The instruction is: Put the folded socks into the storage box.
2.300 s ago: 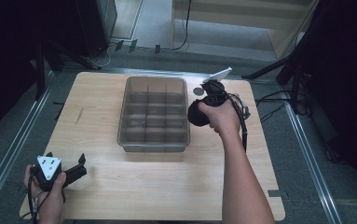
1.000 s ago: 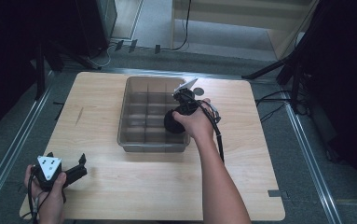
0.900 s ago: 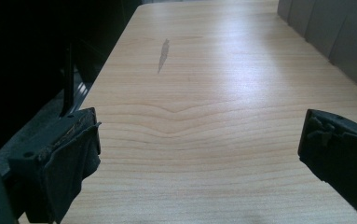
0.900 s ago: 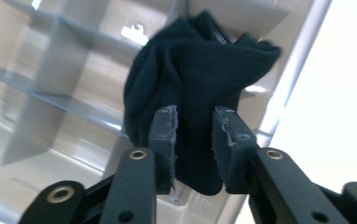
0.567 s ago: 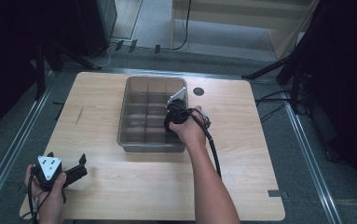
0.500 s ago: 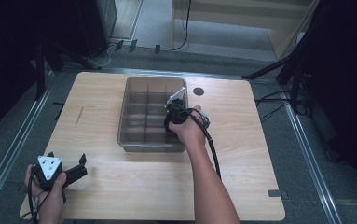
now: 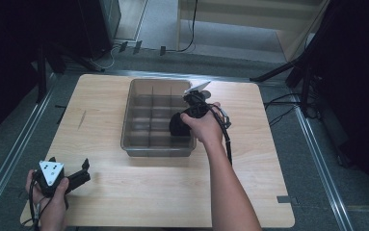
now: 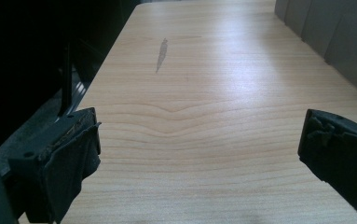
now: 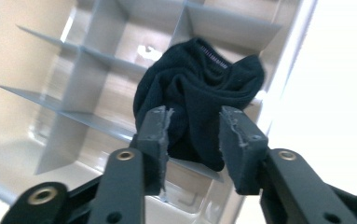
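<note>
A: Right gripper (image 9: 192, 135) first. Jaws partly closed, clamped on a bundle of black cloth (image 9: 199, 93); both pads press into it. It could be a sock, I can't be sure.

B: Where is the bundle?

A: Over the grey divided tray (image 7: 138, 144), at the tray's right column, near the front. In the high view the right hand (image 7: 204, 126) covers part of it, so which compartment is unclear, and whether it rests on the divider I can't tell.

B: Which way does it run?

A: Bunched, no clear long axis. A ribbed edge shows at the top, away from the jaws.

B: Left gripper (image 8: 199, 154)?

A: Jaws wide apart, nothing between them, over bare wooden table (image 8: 204, 70) at the front left corner. The tray's wall is cut off at the right edge.
</note>
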### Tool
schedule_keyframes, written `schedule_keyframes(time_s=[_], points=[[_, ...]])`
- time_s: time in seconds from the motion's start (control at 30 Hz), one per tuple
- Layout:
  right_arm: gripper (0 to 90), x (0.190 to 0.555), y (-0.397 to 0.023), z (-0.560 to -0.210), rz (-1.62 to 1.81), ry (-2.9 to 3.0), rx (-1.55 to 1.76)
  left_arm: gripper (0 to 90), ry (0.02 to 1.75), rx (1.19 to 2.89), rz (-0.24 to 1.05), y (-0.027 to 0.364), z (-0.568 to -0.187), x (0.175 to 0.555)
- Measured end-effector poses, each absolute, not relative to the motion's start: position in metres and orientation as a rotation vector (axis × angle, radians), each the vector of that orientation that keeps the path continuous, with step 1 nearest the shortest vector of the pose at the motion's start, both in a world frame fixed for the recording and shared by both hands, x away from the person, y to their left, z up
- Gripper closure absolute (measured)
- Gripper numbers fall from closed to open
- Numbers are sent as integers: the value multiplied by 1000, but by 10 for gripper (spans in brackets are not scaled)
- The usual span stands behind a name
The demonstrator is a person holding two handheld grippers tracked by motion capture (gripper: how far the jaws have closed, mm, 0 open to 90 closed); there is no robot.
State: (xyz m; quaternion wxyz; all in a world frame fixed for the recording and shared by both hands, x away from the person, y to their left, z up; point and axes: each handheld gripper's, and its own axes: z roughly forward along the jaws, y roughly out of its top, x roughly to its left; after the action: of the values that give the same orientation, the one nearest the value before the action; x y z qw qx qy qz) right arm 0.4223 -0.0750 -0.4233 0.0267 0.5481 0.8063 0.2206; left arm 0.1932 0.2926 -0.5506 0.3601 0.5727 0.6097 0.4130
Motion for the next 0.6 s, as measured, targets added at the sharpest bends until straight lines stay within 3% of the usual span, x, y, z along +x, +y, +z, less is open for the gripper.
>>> schedule_keyframes(time_s=[0.23,0.47,0.6], points=[[433,420,-108,-406,725,2412,1744,0,1570,1476,1067,292,-551,193],[335,417,-138,-409,702,2350,1807,0,1571,1477,1071,292,-551,193],[223,415,-154,-413,691,2309,1836,0,1568,1480,1075,292,-551,193]])
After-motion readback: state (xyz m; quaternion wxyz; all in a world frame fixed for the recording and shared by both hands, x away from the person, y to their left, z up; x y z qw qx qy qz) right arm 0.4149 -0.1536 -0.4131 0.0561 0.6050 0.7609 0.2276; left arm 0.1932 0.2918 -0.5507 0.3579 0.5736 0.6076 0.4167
